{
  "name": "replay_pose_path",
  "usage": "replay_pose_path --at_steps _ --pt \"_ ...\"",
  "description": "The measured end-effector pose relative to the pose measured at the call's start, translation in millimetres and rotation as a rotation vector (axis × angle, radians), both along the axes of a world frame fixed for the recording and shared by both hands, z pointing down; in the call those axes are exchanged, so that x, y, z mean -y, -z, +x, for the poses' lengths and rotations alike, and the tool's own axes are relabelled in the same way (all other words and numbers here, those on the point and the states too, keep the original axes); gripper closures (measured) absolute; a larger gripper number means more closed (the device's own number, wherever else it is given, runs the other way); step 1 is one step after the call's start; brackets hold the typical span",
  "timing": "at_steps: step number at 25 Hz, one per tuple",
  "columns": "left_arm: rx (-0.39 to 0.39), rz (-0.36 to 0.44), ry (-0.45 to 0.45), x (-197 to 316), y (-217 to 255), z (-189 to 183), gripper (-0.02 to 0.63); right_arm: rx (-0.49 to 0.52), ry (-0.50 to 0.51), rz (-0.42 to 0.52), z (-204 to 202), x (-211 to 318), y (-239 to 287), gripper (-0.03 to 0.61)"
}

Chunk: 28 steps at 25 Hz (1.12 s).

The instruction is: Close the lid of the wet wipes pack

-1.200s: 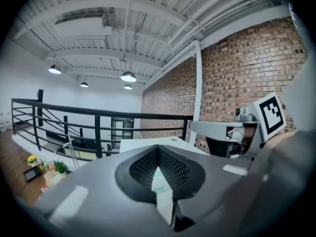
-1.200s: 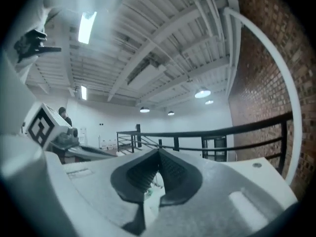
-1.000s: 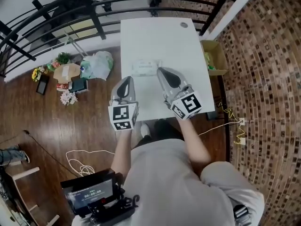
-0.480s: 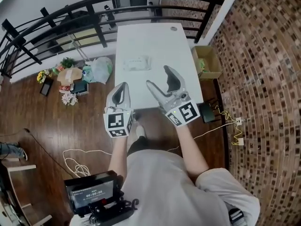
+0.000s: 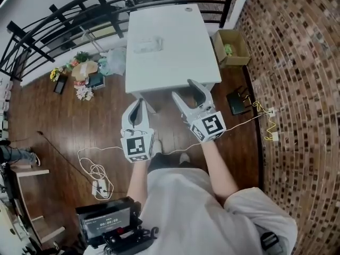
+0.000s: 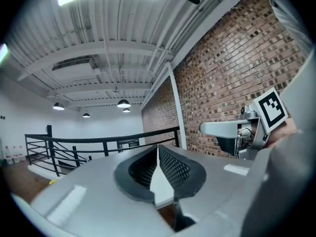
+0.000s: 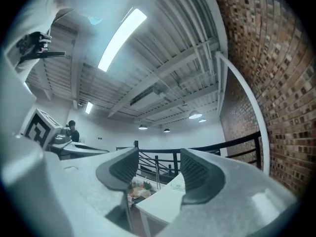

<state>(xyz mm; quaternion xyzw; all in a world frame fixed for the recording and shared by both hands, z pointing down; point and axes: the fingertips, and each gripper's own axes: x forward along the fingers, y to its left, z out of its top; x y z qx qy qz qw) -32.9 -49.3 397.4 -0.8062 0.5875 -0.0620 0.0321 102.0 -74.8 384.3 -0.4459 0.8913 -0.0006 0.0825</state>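
The wet wipes pack (image 5: 147,45) lies flat on the far left part of the white table (image 5: 175,62); its lid is too small to make out. Both grippers hang over the wooden floor, short of the table's near edge and well apart from the pack. My left gripper (image 5: 139,104) is shut with nothing in it; in the left gripper view its ribbed pads (image 6: 170,167) meet. My right gripper (image 5: 183,88) is open, its jaws closing with nothing between them. In the right gripper view the pack (image 7: 178,184) shows small on the table (image 7: 160,205), beyond the right gripper (image 7: 159,163).
A cardboard box (image 5: 231,48) stands on the floor to the right of the table, and a black device (image 5: 236,101) lies nearer. Black railing (image 5: 64,20) curves behind. Flowers and bags (image 5: 85,70) sit left of the table. White cable (image 5: 95,171) loops on the floor. A brick wall (image 5: 297,62) closes the right.
Both grippers have drawn back from over the table to above the floor, and the table now lies farther off. The right gripper went from shut beside the pack to open.
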Motion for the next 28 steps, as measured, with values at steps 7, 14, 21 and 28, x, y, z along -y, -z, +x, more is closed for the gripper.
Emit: replay_pose_path --at_steps 7,14,21,28 --pt "-0.029 0.044 0.025 -18 31 -10 0.425 -0.084 -0.027 -0.039 0 -21 0 0.333" --pt "-0.063 -0.040 -0.002 -24 13 -36 0.383 -0.151 0.018 -0.030 -44 -39 7 0.333" --pt "-0.053 0.024 0.012 -23 17 -60 0.378 -0.236 0.033 -0.006 -86 -44 12 0.333" --pt "-0.067 0.009 0.033 -17 22 -89 0.385 -0.256 -0.009 -0.023 -102 -33 13 0.336"
